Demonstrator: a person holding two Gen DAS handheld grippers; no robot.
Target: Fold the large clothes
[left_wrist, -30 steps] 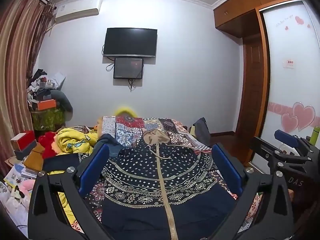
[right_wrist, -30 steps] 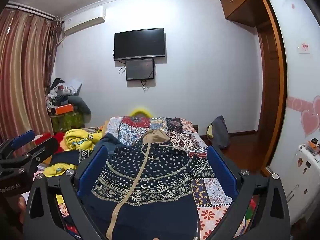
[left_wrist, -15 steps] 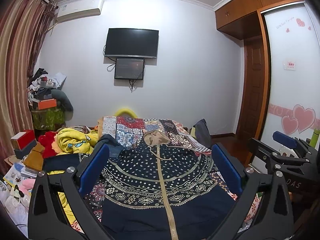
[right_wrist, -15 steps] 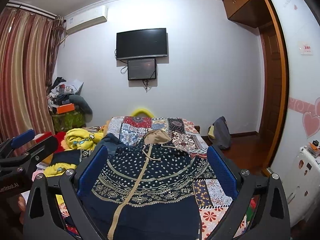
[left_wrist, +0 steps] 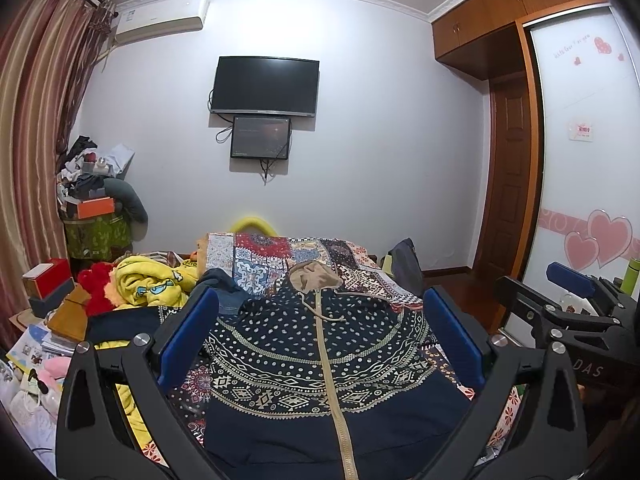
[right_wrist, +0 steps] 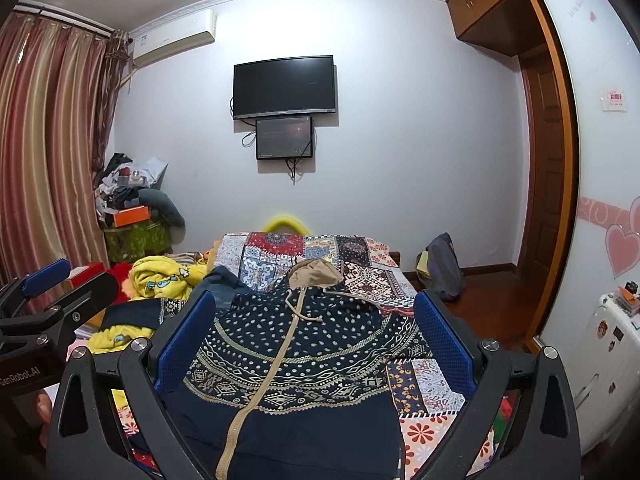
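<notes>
Above the bed (left_wrist: 360, 256), both wide-spread, empty grippers; hoodie (left_wrist: 320, 360) hem cut off.

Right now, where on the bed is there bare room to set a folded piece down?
Free: quilt right of the hoodie, and beyond its hood. Crowded: left side, with the yellow blanket and dark clothes.

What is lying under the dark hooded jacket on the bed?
The hooded jacket lies on a patchwork bedspread, which shows around it and beyond the hood. Jeans poke out at its left shoulder. Whatever else lies beneath is covered.
</notes>
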